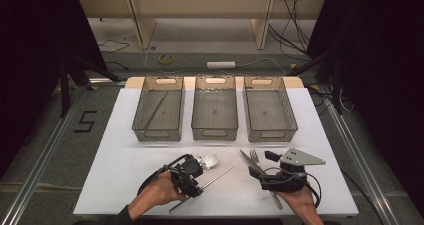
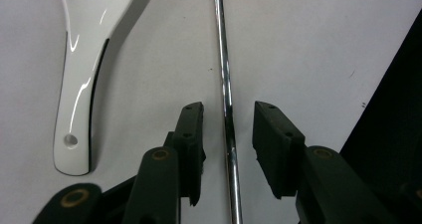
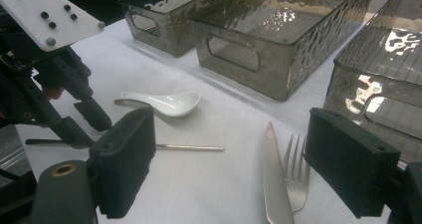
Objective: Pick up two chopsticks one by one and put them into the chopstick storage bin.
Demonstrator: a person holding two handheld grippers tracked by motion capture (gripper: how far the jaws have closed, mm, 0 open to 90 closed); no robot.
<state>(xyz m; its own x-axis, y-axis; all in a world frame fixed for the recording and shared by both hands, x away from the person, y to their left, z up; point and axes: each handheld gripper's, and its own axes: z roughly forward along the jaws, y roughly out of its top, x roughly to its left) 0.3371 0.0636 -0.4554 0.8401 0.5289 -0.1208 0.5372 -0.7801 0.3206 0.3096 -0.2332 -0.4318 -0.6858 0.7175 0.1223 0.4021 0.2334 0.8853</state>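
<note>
My left gripper has its jaws spread astride the chopstick, my right gripper gapes over knife and fork; I judge sorting barely begun, one bin holding a chopstick.

The table is looking plain white. The spoon is shining white with a dark edge. The thin rod is gleaming silver, and so are the knife and fork. The three bins are showing smoky grey with a rippled pattern. Each hand-held gripper is looking black.
</note>
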